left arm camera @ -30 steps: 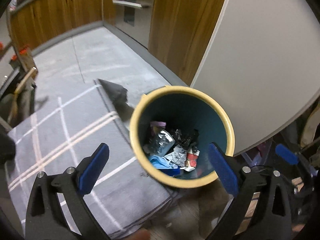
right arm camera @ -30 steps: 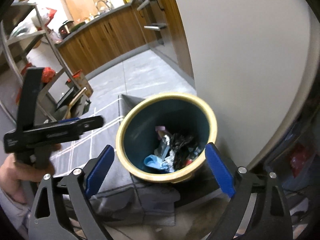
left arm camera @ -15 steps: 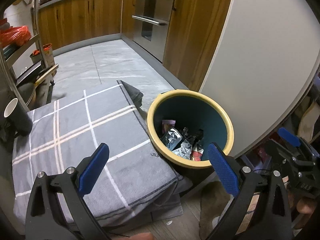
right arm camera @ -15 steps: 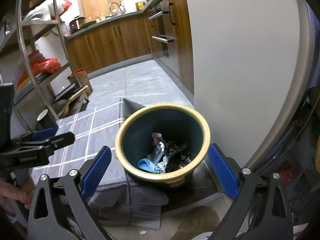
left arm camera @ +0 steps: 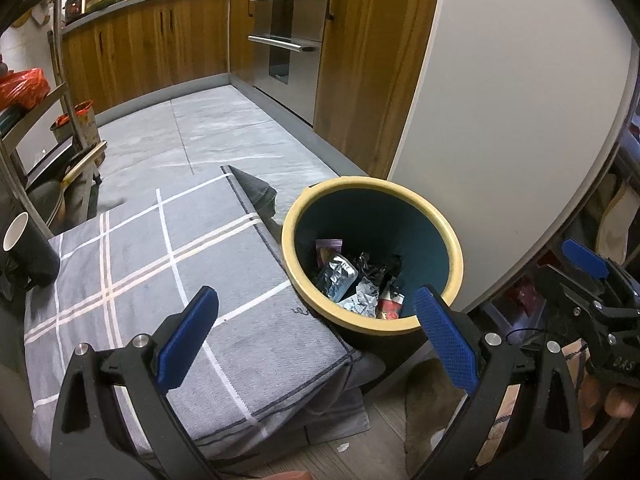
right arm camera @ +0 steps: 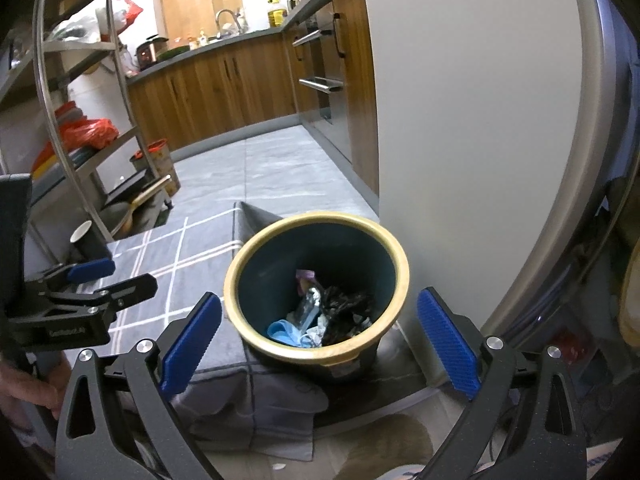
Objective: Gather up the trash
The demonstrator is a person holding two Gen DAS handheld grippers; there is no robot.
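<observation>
With both the left tongs [left arm camera: 316, 330] and right tongs [right arm camera: 320, 330] apart and empty above the bin [left arm camera: 372, 256] beside the towel [left arm camera: 160, 280], scan the towel for leftover trash before reaching.

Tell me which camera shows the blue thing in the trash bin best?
The right wrist view: the crumpled blue thing lies in the open at the bottom of the bin. In the left wrist view the bin's near rim hides it completely.

Grey tiled floor [left arm camera: 208, 128]: checked grey cloth [left arm camera: 168, 280] spread flat, yellow-rimmed bin [left arm camera: 451, 264] beside it.
</observation>
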